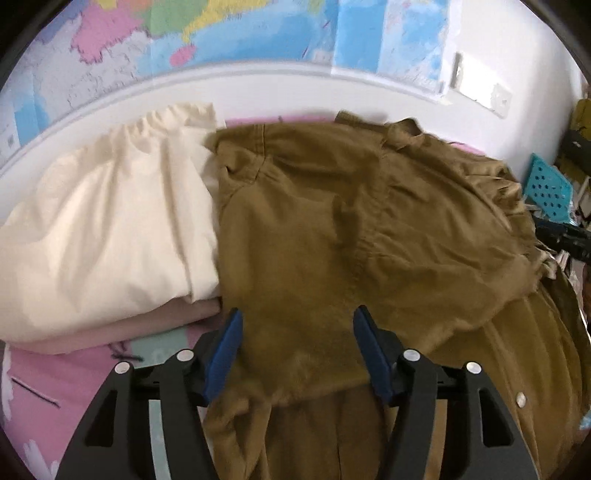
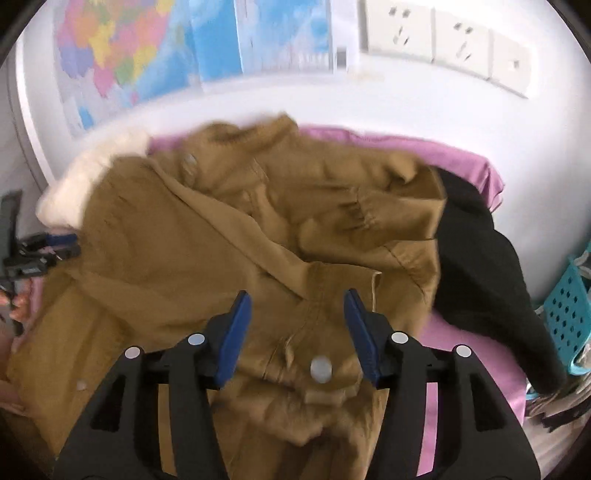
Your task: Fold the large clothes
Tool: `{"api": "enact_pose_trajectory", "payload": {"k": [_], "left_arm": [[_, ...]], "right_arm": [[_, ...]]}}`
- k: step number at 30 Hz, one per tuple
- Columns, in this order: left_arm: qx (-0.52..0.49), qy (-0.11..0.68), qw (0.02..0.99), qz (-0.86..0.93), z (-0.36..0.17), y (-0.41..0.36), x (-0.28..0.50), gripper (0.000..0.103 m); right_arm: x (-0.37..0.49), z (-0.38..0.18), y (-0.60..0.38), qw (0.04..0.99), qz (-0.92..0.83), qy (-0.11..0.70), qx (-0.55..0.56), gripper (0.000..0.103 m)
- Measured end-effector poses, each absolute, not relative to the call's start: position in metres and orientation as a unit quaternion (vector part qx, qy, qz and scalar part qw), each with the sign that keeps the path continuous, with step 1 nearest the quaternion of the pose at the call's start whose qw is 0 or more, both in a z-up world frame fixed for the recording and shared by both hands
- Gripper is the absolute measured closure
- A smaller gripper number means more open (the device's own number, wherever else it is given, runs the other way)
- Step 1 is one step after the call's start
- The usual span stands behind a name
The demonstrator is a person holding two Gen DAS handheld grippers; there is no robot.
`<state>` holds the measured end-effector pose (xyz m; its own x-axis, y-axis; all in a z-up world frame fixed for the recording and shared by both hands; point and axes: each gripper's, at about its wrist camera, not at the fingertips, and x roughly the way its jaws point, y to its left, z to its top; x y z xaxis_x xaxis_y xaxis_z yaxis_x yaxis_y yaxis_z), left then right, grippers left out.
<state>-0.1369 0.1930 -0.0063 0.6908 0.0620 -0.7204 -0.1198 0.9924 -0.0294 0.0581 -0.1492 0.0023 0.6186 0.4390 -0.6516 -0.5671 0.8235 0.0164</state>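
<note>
A: Where is the brown jacket (image 1: 332, 229) placed?

B: It is spread on the pink bed sheet (image 2: 461, 162), collar toward 12 o'clock by the wall. A sleeve (image 2: 369, 214) is seen doubled back across the chest, so a first fold is judged to be under way

A: Hand-held gripper states?

B: The left hand-held gripper (image 1: 297, 350) is seen with jaws wide apart, nothing pinched, hovering over the lower hem area, likely positioned for the next pinch. The right hand-held gripper (image 2: 295, 332) is likewise spread apart and empty, held over the front placket, a snap button (image 2: 320, 367) visible between its blue pads (image 2: 232, 336)

A: Surroundings?

B: A folded cream garment (image 1: 103, 229) is stacked on a beige one (image 1: 147, 325) at 9 o'clock of the jacket, touching its edge. A black garment (image 2: 480, 258) is lying at 3 o'clock, partly under the jacket's side. A teal basket (image 2: 569, 306) is seen farther out at 3 o'clock. Maps (image 1: 221, 33) and wall sockets (image 2: 432, 37) are on the wall at 12 o'clock

A: Obstructions?

B: Sideways room is judged tight: the cream stack and the black garment crowd both flanks, so either could be snagged when the jacket is folded. Frames are motion-blurred; cloth contact cannot be confirmed
</note>
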Motion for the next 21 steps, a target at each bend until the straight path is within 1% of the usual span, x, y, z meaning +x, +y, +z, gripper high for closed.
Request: {"api": "enact_pose_trajectory", "payload": {"k": [1, 3, 6, 8, 10, 12, 13, 15, 18, 19, 20, 21], "left_arm": [[-0.035, 0.384, 0.922, 0.048, -0.004, 0.191, -0.144, 0.038], [-0.035, 0.372, 0.927, 0.042, 0.003, 0.189, -0.165, 0.033], [-0.043, 0.363, 0.93, 0.045, 0.006, 0.196, -0.191, 0.029], [-0.054, 0.367, 0.927, 0.048, 0.005, 0.2, -0.205, 0.026], [-0.058, 0.374, 0.924, 0.055, 0.0, 0.201, -0.211, 0.026], [-0.068, 0.383, 0.919, 0.061, -0.007, 0.203, -0.219, 0.026], [-0.071, 0.386, 0.917, 0.064, -0.009, 0.205, -0.223, 0.026], [-0.079, 0.39, 0.915, 0.066, -0.014, 0.205, -0.23, 0.026], [-0.09, 0.391, 0.913, 0.073, -0.019, 0.209, -0.24, 0.026], [-0.095, 0.391, 0.913, 0.071, -0.019, 0.21, -0.242, 0.026], [-0.102, 0.393, 0.911, 0.065, -0.02, 0.212, -0.244, 0.026], [-0.107, 0.398, 0.909, 0.057, -0.022, 0.212, -0.247, 0.025]], "right_arm": [[0.051, 0.006, -0.155, 0.894, 0.284, 0.333, -0.091, 0.052], [0.036, 0.007, -0.163, 0.891, 0.291, 0.337, -0.086, 0.052], [0.024, -0.001, -0.167, 0.888, 0.288, 0.342, -0.11, 0.054], [0.023, -0.013, -0.168, 0.883, 0.282, 0.355, -0.117, 0.061], [0.028, -0.03, -0.167, 0.88, 0.27, 0.371, -0.121, 0.065], [0.033, -0.041, -0.164, 0.884, 0.247, 0.372, -0.138, 0.07], [0.035, -0.045, -0.163, 0.885, 0.241, 0.372, -0.142, 0.077], [0.038, -0.048, -0.159, 0.888, 0.234, 0.364, -0.153, 0.079], [0.033, -0.046, -0.155, 0.889, 0.228, 0.36, -0.168, 0.078], [0.031, -0.042, -0.158, 0.889, 0.229, 0.361, -0.162, 0.073], [0.028, -0.037, -0.164, 0.89, 0.235, 0.363, -0.142, 0.066], [0.026, -0.033, -0.169, 0.89, 0.244, 0.366, -0.123, 0.062]]}}
